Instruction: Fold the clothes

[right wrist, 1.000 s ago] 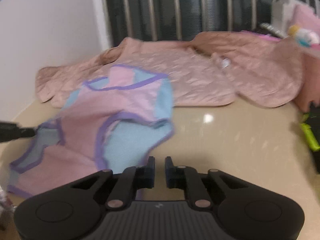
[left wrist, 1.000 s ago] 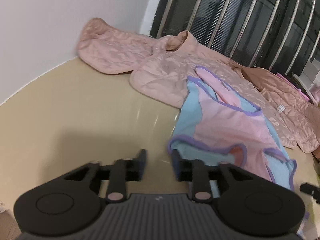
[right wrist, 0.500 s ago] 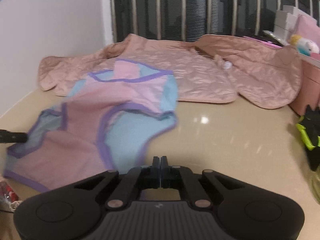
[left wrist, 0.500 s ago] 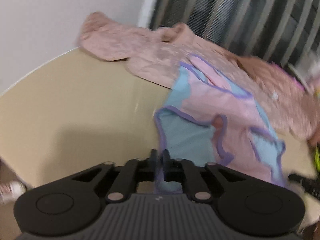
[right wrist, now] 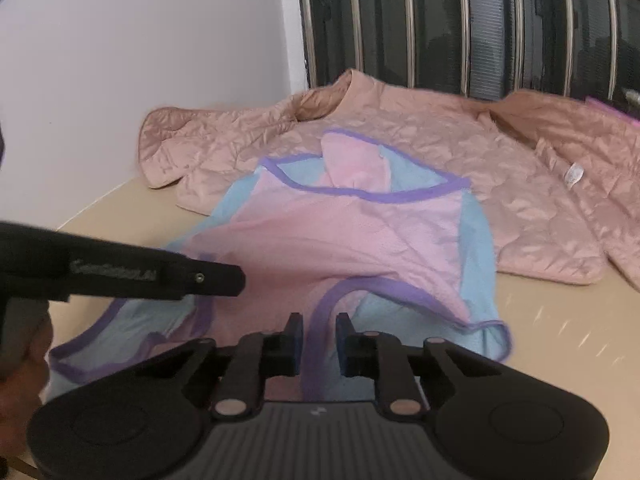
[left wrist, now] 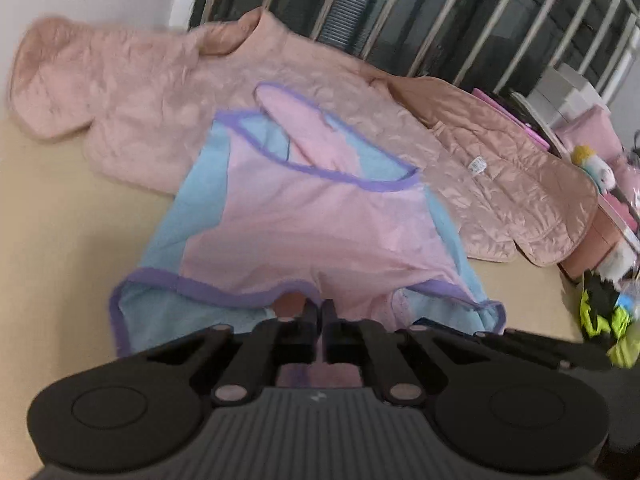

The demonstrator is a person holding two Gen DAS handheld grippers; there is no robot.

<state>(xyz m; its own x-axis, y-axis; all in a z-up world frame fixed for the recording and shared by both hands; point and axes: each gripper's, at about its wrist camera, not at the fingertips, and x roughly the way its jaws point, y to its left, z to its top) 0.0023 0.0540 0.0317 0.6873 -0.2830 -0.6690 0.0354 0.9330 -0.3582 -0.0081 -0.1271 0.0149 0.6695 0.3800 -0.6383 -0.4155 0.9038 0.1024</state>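
A thin, limp pink-and-blue top lies on the surface, half over a quilted jacket, its purple-bound hem pinched by the left gripper and straddled by the narrowly parted right gripper, whose jaws have just been reopening.

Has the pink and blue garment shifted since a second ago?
Yes. The pink and blue garment now lies further up over the quilted pink jacket and more centred; its near hem runs between the right hand-held gripper fingers.
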